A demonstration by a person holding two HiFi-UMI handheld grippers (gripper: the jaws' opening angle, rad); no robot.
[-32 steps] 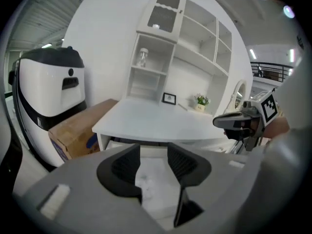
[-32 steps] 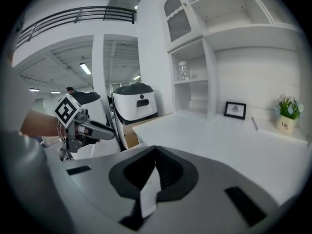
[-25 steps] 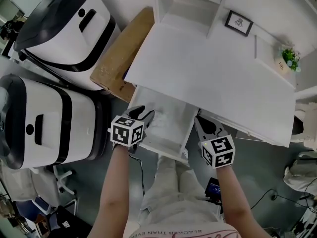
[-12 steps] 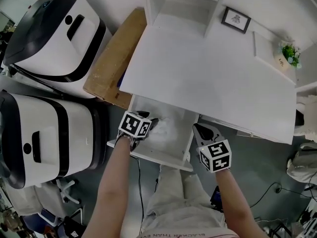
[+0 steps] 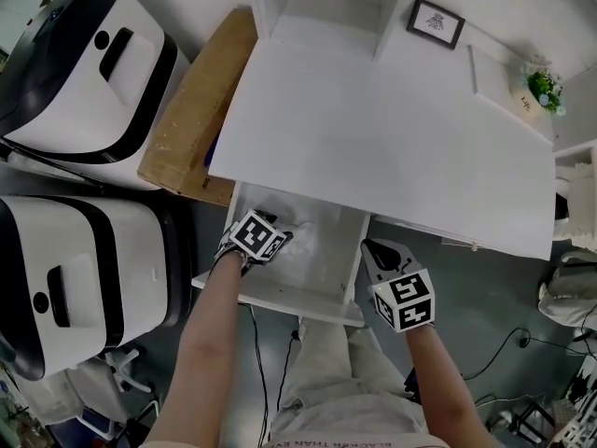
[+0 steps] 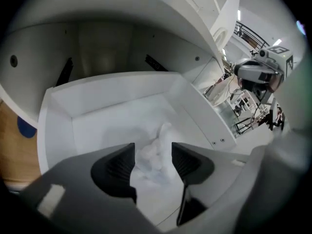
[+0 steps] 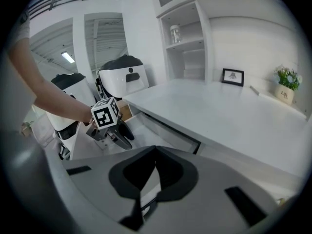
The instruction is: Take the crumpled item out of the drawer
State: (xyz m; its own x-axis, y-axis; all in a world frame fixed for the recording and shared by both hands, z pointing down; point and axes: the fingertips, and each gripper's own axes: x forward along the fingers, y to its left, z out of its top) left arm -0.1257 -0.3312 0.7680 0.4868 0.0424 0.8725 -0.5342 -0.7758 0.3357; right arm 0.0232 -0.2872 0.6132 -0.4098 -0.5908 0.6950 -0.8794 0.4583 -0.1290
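White drawer holds a lumpy, crumpled white wad.

The head view looks steeply down from above the open drawer, with the counter beyond it. The left gripper view sits close, just over the drawer's front, facing its back wall. The right gripper view, beside the drawer, looks across drawer and counter. All three views share the drawer.
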